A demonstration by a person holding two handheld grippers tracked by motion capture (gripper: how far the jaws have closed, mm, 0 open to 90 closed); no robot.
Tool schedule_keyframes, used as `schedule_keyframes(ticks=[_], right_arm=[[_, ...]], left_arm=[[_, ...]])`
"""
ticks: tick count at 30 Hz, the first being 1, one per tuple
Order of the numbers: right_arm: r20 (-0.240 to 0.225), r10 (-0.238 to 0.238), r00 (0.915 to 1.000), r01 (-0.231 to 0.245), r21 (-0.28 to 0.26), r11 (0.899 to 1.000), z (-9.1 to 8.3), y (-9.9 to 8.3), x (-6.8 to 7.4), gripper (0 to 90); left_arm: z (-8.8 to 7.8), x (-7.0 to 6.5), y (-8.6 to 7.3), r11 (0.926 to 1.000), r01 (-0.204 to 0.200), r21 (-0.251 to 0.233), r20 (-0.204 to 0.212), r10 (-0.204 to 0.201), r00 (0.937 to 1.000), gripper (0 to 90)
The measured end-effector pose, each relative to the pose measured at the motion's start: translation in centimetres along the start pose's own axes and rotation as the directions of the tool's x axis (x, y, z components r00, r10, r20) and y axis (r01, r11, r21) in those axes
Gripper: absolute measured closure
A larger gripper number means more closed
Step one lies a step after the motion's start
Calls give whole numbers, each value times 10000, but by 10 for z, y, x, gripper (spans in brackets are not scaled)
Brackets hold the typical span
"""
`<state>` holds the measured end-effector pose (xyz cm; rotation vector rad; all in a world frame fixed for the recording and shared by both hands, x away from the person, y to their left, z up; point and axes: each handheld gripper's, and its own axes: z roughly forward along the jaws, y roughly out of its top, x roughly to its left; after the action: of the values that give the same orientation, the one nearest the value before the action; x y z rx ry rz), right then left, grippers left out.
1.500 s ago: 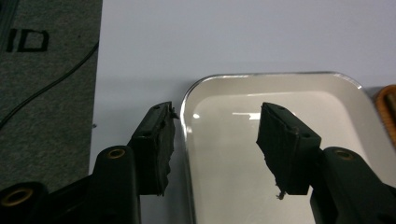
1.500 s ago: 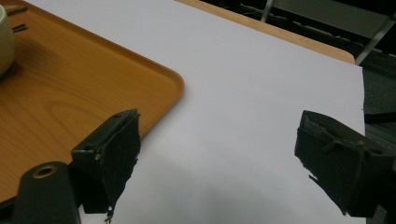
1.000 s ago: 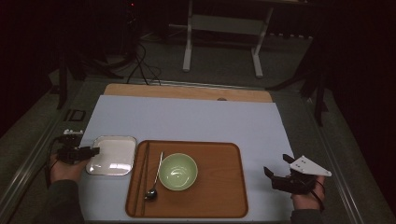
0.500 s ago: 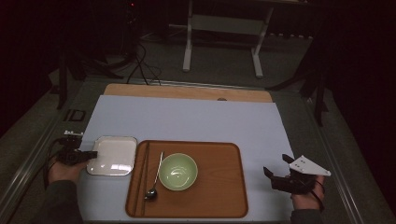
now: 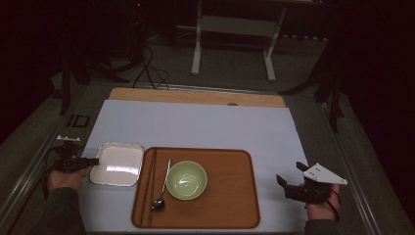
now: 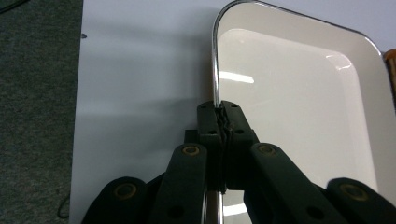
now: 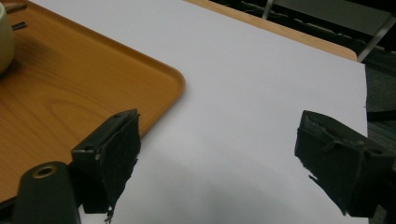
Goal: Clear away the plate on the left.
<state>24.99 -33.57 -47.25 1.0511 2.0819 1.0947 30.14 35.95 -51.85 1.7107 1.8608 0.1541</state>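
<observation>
While the left claw had just been closing, its two black jaws came together on the thin metal rim of the white rectangular dish, pinching that rim between the pads (the edge ran straight up from between them in the left gripper view). From above, the left claw sat at the dish's outer short side, with the dish lying just ahead of its tips on the pale blue mat. Beyond the dish from that claw lay the wooden tray, carrying a green bowl, a spoon and chopsticks. The right claw rested well apart past the tray's far side, its jaws spread wide over bare mat, holding nothing.
</observation>
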Motion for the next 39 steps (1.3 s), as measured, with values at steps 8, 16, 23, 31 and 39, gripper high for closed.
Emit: schedule_keyframes(ticks=[8, 16, 23, 31, 39], right_arm=[[12, 2, 10000, -2, 4, 10000, 0, 0, 0, 141], [30, 5, 10000, -5, -20, 10000, -1, 0, 0, 141], [32, 6, 10000, -6, -21, 10000, -1, 0, 0, 141], [32, 3, 10000, -3, -28, 10000, -1, 0, 0, 141], [29, -3, 10000, 3, -21, 10000, -1, 0, 0, 141]], left_arm=[[-9, 1, 2, 9981, 535, -302, 475, -520, 9975, 893], [-16, -10, 7, 9968, 458, -655, 739, -409, 9964, 892], [-26, -24, 16, 9954, 214, -937, 921, -128, 9957, 892], [-35, -40, 23, 9891, -252, -1451, 1145, 420, 9925, 892], [-46, -59, 32, 9804, -803, -1799, 1398, 1063, 9845, 891]])
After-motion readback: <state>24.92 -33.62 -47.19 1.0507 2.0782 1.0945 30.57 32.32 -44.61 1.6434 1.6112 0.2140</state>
